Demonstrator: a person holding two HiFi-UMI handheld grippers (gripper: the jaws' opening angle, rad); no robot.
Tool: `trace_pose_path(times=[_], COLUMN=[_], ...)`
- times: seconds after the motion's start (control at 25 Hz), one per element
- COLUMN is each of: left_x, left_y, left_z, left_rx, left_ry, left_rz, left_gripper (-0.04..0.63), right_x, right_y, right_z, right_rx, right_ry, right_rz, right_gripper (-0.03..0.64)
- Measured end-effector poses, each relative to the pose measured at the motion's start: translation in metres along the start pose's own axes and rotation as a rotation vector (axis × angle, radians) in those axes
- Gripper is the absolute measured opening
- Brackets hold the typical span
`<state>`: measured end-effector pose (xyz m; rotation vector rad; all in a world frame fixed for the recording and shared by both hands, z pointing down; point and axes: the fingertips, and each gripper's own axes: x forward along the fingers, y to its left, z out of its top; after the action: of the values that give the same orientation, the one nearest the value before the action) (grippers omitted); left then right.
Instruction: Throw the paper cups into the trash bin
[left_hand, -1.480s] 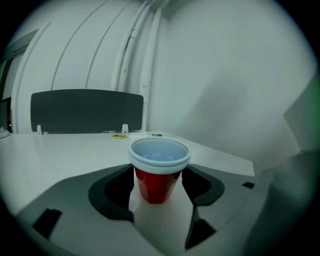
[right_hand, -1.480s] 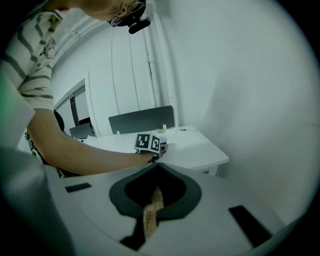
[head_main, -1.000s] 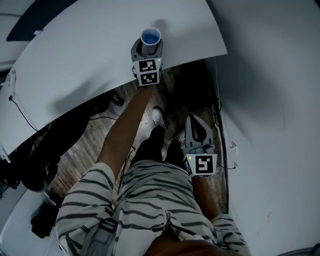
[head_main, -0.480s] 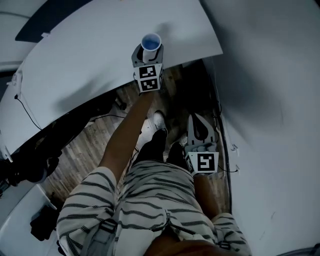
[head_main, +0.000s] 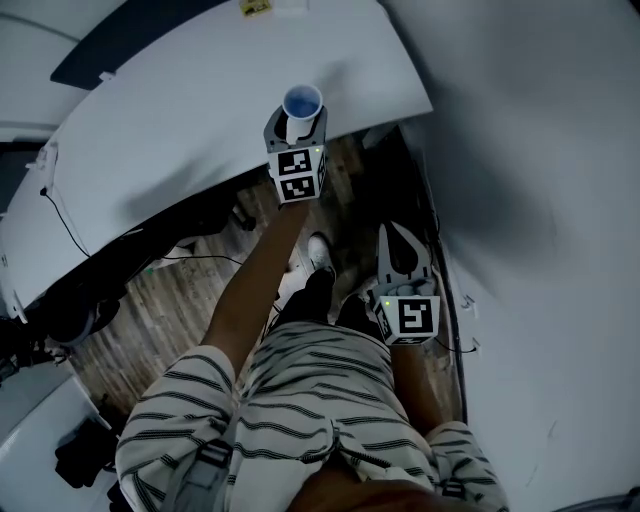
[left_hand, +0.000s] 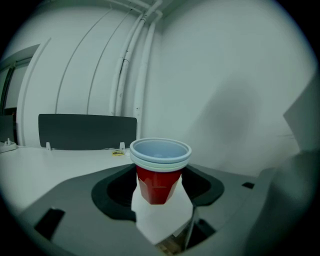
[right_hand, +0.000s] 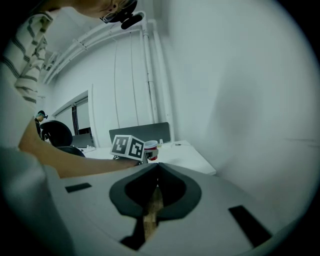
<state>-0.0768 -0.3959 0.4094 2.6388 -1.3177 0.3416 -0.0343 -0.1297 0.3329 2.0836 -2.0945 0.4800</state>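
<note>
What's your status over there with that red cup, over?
Left gripper open around the red paper cup at the table edge. Right gripper shut, empty, held low. No trash bin in view; nothing blocking.

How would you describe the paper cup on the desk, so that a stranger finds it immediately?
Find the large white desk and go to its near edge, where the left gripper reaches over it. The paper cup stands upright between that gripper's open jaws. It is red outside with two stacked pale rims, the only cup visible there.
</note>
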Motion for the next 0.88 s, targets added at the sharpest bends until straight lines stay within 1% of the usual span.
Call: trace_pose_path(times=[0.32,0.56,0.88], left_x=[-0.041,-0.070,-0.111], left_y=[-0.021,-0.040,-0.068], left_z=[0.016,0.030,0.039], left_rx=[0.015,0.020,0.028], left_ry=[-0.012,-0.035,-0.045], left_rz=[0.002,-0.010,-0.041], left_gripper=[0.298,0.298,0.298], right_x=[-0.020,-0.032,-0.052], right_y=[-0.002,-0.007,-0.015], right_z=[0.013,0.026,0.022], right_rx=[-0.009,-0.021,0.000], right_ry=[-0.044,-0.082,-0.102], right_rz=[0.027,0.032,0.038], right_gripper=[0.009,0.009,0.009])
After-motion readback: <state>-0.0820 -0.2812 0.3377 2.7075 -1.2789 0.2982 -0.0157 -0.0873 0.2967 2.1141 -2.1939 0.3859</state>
